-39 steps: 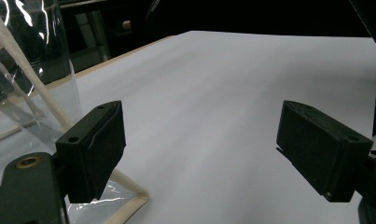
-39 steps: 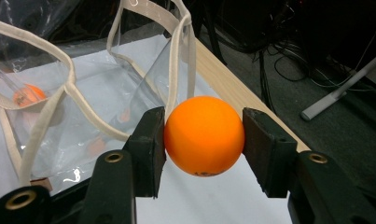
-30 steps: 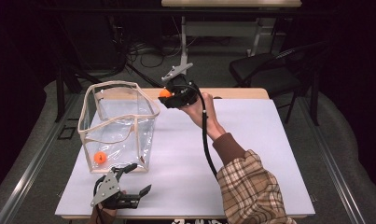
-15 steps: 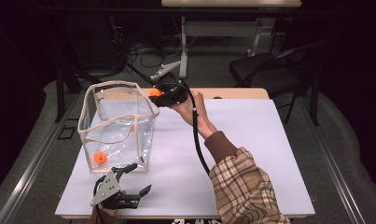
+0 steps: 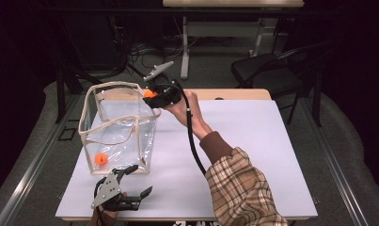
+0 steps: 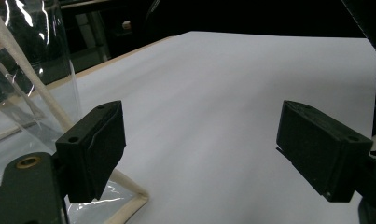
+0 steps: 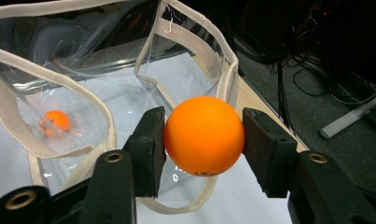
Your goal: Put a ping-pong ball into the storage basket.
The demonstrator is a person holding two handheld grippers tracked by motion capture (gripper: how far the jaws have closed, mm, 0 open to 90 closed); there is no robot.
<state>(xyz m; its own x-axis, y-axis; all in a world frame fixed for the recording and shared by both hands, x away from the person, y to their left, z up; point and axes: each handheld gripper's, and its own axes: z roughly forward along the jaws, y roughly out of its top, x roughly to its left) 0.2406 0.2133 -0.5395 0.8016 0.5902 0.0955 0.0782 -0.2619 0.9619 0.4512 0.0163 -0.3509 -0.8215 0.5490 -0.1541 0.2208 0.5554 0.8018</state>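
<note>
The right gripper [image 7: 204, 140] is clamped on an orange ball [image 7: 204, 135], one jaw on each side of it. The ball is held at the top rim of the clear bag [image 5: 116, 127], at its far right corner. To do this step well, the ball should be carried a little farther over the opening, past the cream strap [image 7: 22, 126], before it is let go. From the high view it cannot be told for sure whether the ball is already inside the rim or just beside it. The ball should be let go low, so that it is not bounced out. A second ball [image 5: 100, 159] already lies at the bottom of the bag. The left gripper [image 5: 135, 181] rests on the worktop [image 5: 253, 155] just by the near side of the bag, with its jaws apart and nothing between them. The bag could be steadied with it if the soft wall is pushed.
</note>
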